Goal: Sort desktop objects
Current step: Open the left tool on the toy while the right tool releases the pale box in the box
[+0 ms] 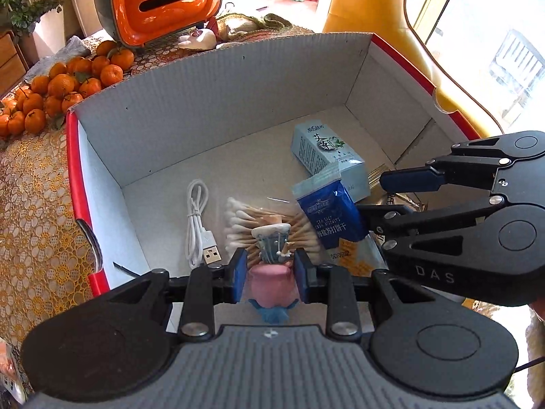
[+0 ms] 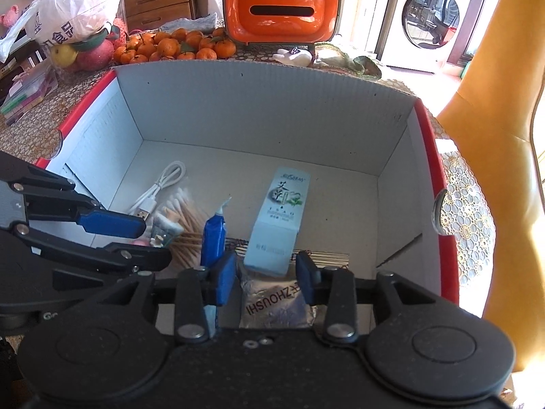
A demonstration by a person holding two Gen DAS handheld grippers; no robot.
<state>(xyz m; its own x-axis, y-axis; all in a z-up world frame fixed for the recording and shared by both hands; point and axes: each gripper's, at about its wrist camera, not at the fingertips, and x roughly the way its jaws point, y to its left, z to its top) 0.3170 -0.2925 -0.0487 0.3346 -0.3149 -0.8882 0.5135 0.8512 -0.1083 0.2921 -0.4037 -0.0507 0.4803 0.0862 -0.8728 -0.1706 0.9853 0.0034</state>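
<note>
The landmark is the open cardboard box with red outer walls and a pale grey inside [image 1: 218, 102]; both grippers hang over its near edge, pointing down into it.

The left gripper [image 1: 270, 272] has its blue-padded fingers [image 1: 240, 274] drawn narrow on a small figurine with a pink body and a blue-and-white top [image 1: 270, 277]. The figurine sits squarely between the two pads, which press on its pink sides, and its top sticks out past the fingertips toward the box floor. Beneath it on the floor lies a clear bag of wooden cotton swabs [image 1: 245, 220], and left of that bag, near the box's left wall, a coiled white USB cable [image 1: 199, 225].

The right gripper [image 2: 265, 277] has its jaws partly apart. Between its blue pads [image 2: 224, 281] lies a crinkled silver foil packet with dark lettering [image 2: 276, 305], flat on the box floor; there is a gap on each side, so neither pad presses on it. A dark blue snack sachet [image 2: 213, 242] stands on edge just outside the left pad. A pale blue rectangular carton with green print [image 2: 279, 218] lies just beyond the fingertips in the middle of the box, its near end over a bundle of thin wooden sticks [image 2: 327, 257].
</note>
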